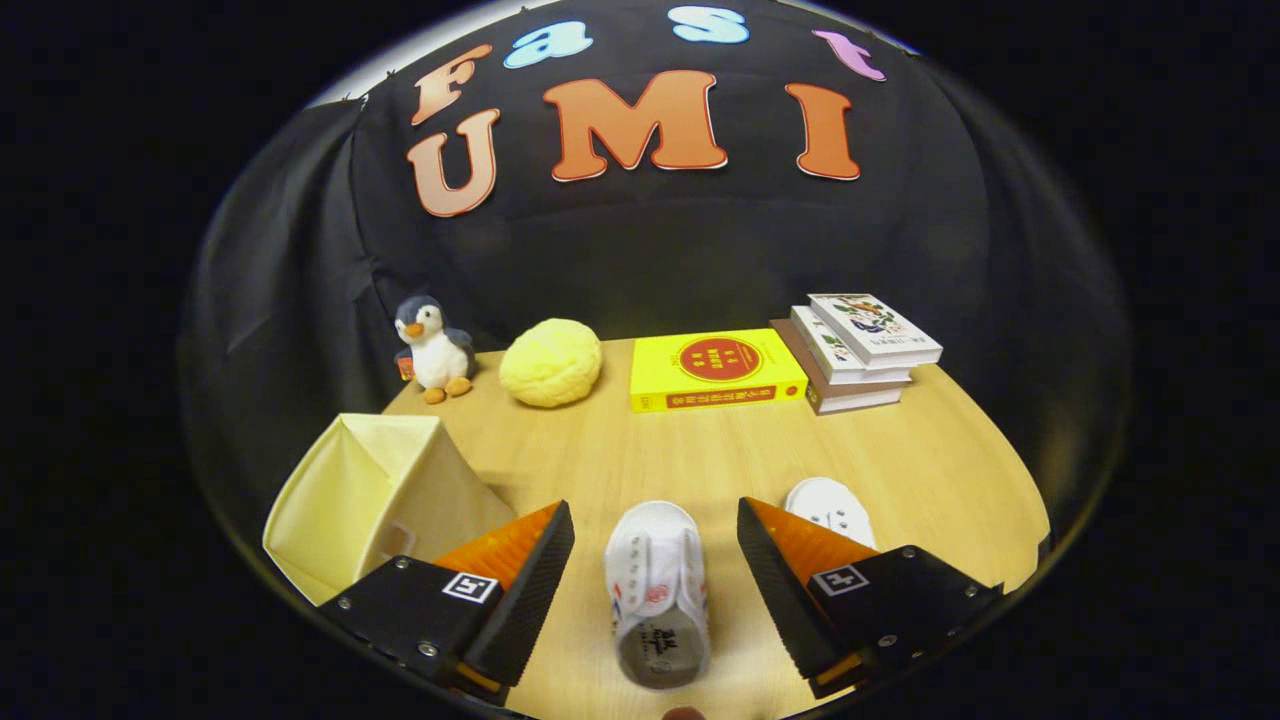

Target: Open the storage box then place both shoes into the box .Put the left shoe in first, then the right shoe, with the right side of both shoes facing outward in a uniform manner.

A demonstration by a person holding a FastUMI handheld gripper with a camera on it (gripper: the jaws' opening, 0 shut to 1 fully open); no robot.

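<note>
The hand-held gripper (655,560) stands wide open, gripping nothing, with one white shoe (657,590) between its fingers, untouched, on the surface (700,450).

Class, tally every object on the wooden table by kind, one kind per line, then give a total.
Shoes: 2
Books: 4
Storage box: 1
Penguin toy: 1
Yellow plush: 1
Total: 9
The tool is open around one shoe.

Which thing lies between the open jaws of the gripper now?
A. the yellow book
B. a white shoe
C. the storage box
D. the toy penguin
B: a white shoe lies on the table between the jaws of the gripper, which stand open and apart from it.
</note>
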